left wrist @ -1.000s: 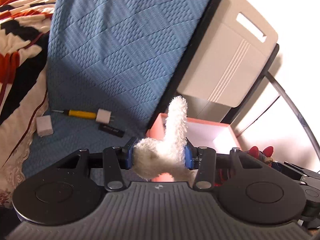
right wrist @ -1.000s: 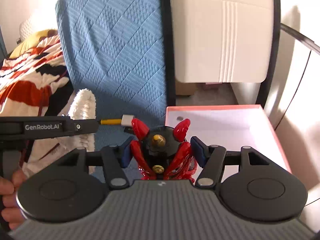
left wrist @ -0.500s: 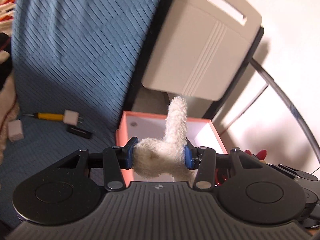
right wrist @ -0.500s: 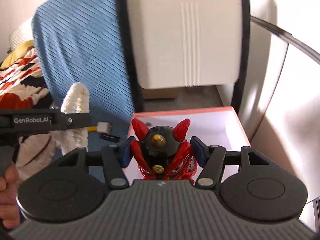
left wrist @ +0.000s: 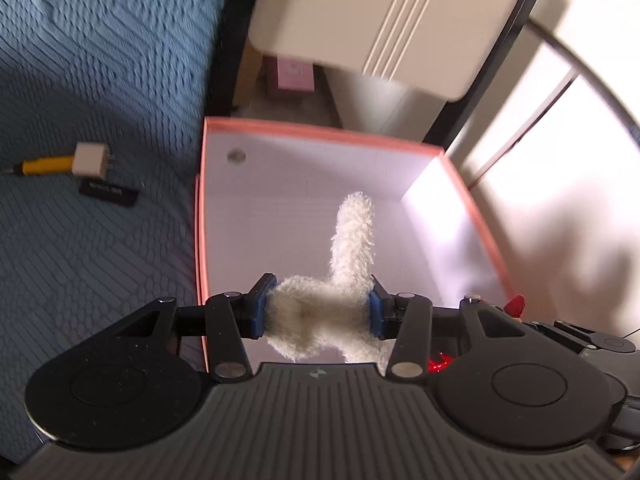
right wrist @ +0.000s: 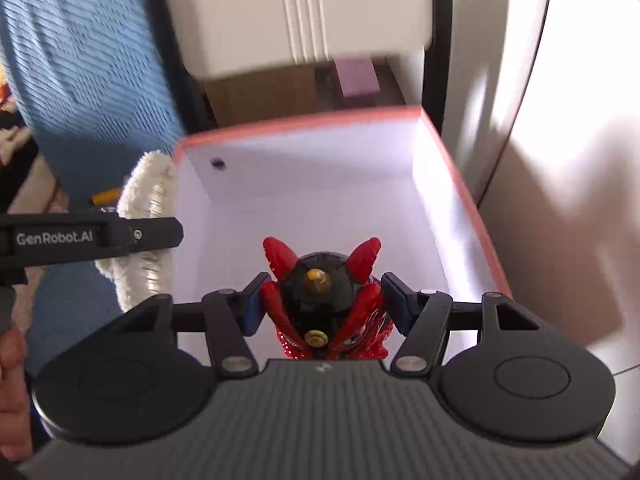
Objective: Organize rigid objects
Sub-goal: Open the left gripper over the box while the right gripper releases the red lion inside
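Observation:
My left gripper (left wrist: 318, 312) is shut on a fluffy white toy (left wrist: 340, 288), held above the open pink box (left wrist: 320, 130) with its white inside. One limb of the toy sticks up over the box floor. My right gripper (right wrist: 322, 308) is shut on a red and black horned figure (right wrist: 320, 300), also over the pink box (right wrist: 304, 124). In the right wrist view the white toy (right wrist: 146, 216) and the left gripper's black body (right wrist: 92, 236) show at the box's left edge.
A yellow-handled tool (left wrist: 40, 165), a white plug (left wrist: 90, 159) and a flat black item (left wrist: 108, 193) lie on the blue quilted cover (left wrist: 100, 60) left of the box. A beige panel (left wrist: 380, 16) and a small pink box (left wrist: 294, 74) stand behind. A hand (right wrist: 12, 384) holds the left gripper.
Both grippers have moved forward and down over the pink box, each still holding its toy. The box now fills the middle of both views.

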`<state>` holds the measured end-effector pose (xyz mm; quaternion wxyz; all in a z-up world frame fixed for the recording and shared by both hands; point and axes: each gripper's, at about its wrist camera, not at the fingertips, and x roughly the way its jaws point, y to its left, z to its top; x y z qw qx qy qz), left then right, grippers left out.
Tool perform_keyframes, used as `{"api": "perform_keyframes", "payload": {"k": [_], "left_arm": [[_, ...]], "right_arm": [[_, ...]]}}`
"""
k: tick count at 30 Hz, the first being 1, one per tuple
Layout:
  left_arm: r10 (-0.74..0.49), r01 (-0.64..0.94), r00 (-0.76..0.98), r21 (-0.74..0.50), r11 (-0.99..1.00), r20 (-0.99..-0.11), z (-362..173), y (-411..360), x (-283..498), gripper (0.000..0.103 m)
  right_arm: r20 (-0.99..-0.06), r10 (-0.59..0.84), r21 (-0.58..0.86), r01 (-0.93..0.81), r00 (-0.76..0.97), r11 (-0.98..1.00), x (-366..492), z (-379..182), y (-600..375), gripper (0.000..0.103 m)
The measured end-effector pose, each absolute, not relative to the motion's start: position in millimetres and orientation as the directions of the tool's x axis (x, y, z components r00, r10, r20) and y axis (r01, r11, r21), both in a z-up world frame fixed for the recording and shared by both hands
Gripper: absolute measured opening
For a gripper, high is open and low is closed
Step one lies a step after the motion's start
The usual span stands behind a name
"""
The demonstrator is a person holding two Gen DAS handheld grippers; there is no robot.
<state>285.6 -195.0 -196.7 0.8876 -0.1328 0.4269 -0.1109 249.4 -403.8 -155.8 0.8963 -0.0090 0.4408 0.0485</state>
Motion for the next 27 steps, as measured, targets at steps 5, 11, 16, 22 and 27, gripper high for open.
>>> {"api": "perform_keyframes", "payload": {"k": [5, 11, 16, 22, 27], "left_arm": [[-0.299, 0.082, 0.578, -0.311, 0.947, -0.759, -218, -205, 297, 0.053], [-0.299, 0.086, 0.548, -0.303, 0.949, -0.781, -233, -208, 303, 0.054], [-0.296, 0.094, 0.542, -0.294, 0.951, -0.786, -231, -208, 303, 0.087], [-0.305, 0.101, 0.587, -0.305, 0.947, -0.75, -215, -202, 291, 0.087], [-0.302, 0.099, 0.639, -0.314, 0.944, -0.707, -189, -189, 277, 0.087]], "right_arm": [[-0.832, 0.08, 0.033, -0.095, 0.55, 0.995, 259, -188, -414, 0.064], [-0.866, 0.081, 0.052, -0.073, 0.494, 0.996, 262, -214, -430, 0.064], [-0.866, 0.085, 0.052, -0.081, 0.493, 0.995, 259, -213, -429, 0.068], [-0.858, 0.079, 0.064, -0.046, 0.507, 0.997, 262, -201, -430, 0.081], [-0.836, 0.064, 0.053, -0.036, 0.546, 0.998, 256, -182, -426, 0.081]]}}
